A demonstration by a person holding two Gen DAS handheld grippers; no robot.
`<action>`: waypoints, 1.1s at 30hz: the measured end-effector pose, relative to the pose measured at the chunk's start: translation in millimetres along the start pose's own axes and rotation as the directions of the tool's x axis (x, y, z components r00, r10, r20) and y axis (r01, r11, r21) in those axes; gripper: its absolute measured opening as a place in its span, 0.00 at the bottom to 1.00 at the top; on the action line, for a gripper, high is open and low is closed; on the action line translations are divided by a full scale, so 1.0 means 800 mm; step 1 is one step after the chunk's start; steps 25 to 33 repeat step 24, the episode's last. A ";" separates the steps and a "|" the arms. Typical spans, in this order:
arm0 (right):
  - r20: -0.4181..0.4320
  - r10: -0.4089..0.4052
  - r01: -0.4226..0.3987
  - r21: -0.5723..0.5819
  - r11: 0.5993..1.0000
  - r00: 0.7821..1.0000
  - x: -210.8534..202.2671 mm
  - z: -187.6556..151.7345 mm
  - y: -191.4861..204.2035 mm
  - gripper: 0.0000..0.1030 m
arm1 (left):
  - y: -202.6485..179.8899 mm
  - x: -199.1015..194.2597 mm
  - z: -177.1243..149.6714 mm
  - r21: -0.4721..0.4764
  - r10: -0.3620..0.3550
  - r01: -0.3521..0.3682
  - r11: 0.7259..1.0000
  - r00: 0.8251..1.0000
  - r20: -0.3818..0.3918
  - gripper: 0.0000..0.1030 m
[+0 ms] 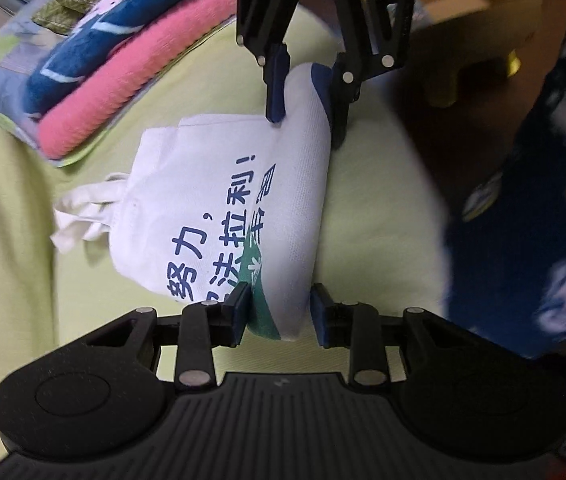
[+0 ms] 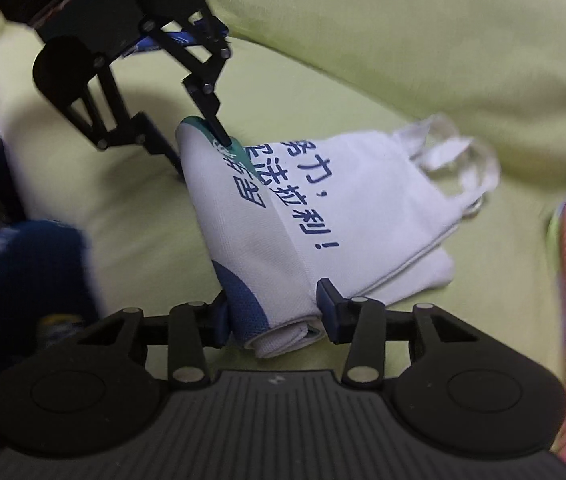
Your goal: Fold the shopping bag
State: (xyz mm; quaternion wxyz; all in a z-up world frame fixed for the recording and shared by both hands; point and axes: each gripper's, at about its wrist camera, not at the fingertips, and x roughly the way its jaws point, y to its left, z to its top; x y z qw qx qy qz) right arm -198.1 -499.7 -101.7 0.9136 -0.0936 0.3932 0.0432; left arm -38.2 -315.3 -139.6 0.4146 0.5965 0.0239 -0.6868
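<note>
Shopping bag, white cloth with blue characters and a green-and-blue print, lies on a pale green sheet, its near long edge rolled over into a thick fold. Both claws sit at opposite ends of that rolled edge. The left claw straddles the end with the green print: its blue pads stand either side of the roll with a clear gap on the right side, so it is spread and not pinching. In the right wrist view the right claw brackets the other end, where a blue patch shows and the layered end of the roll faces the camera; its left pad touches the cloth, its right pad stands just off it, so whether it grips cannot be told. The bag's white handles are bunched at the far end, away from the roll. Beyond the bag, a stack of folded towels, pink below and navy patterned above, rests on a pastel cloth. A sleeve of dark blue patterned fabric shows at the side, blurred.
</note>
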 end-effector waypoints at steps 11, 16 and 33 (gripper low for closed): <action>-0.025 0.324 -0.295 0.347 0.890 0.946 0.012 0.012 -0.089 0.39 | 0.044 0.007 -0.007 -0.185 -0.075 0.083 0.979 0.996 0.050 0.36; 0.028 0.385 -0.348 0.487 0.801 0.923 0.020 -0.012 -0.114 0.39 | 0.061 0.009 -0.011 -0.262 -0.080 0.097 0.960 0.994 0.073 0.37; 0.099 0.461 -0.386 0.714 0.584 0.882 0.048 -0.032 -0.155 0.37 | 0.088 0.013 -0.018 -0.381 -0.086 0.122 0.917 0.990 0.110 0.46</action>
